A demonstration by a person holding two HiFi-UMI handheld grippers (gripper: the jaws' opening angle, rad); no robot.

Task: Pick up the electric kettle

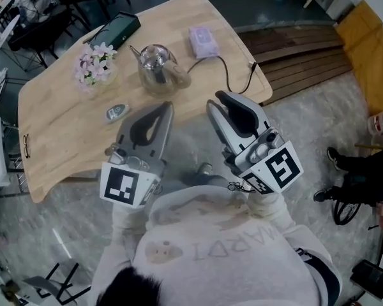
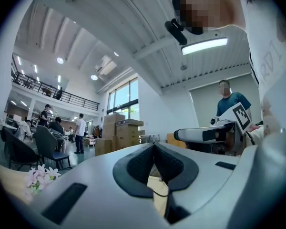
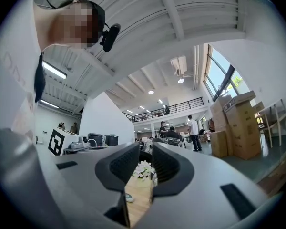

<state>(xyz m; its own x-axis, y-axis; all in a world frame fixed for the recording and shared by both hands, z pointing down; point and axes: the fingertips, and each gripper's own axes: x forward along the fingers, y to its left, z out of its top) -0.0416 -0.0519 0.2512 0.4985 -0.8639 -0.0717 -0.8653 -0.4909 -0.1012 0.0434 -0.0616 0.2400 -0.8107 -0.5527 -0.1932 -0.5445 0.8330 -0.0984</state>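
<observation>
Grey-jawed and unready, risking toppling the silvery round electric kettle (image 1: 156, 65) by presenting the left gripper (image 2: 154, 146) clamped shut, the right gripper (image 3: 146, 151) barely parted, both empty.

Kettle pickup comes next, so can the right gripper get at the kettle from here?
Probably yes: the kettle stands in the open on the table ahead of the right gripper, with only its cable lying near the path. The jaws stand only narrowly apart.

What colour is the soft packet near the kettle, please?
The packet is pale lilac; the head view shows it best.
</observation>
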